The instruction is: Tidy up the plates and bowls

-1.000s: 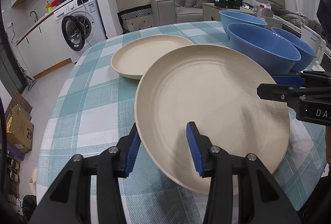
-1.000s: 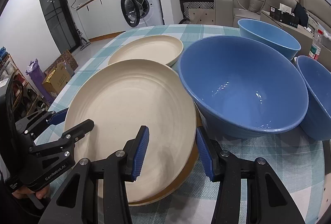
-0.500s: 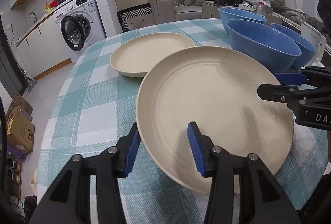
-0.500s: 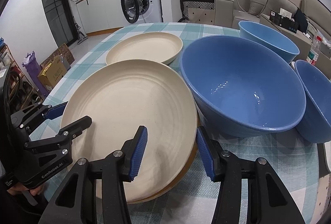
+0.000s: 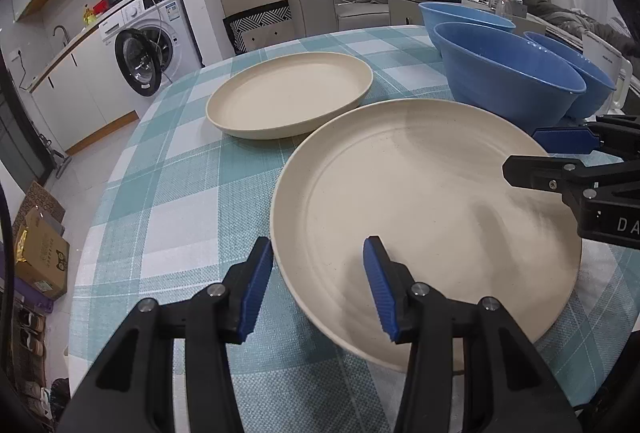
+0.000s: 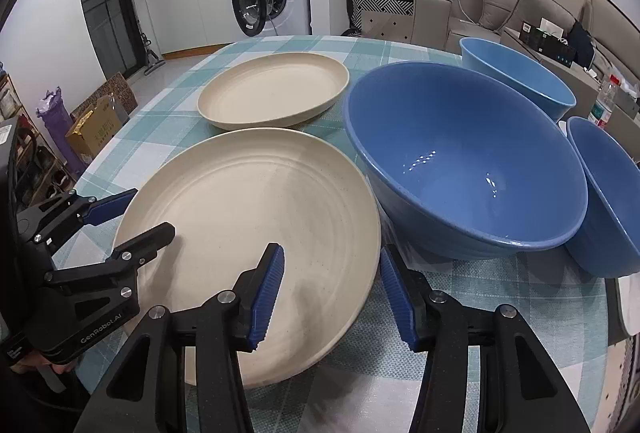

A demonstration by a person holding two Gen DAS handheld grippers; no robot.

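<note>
Both grippers straddle the near cream plate's rim on the checked tablecloth.

The left gripper (image 5: 318,289) and right gripper (image 6: 332,293) have jaws narrowly parted, pads clear of the near cream plate (image 6: 248,233). A second cream plate (image 6: 272,93) lies behind it; three blue bowls (image 6: 464,161) stand to its right on the tablecloth (image 5: 172,193).

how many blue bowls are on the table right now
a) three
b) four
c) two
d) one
a) The right wrist view shows three: a big blue bowl next to the near cream plate, a second bowl behind it, and a third bowl at the right edge.
</note>
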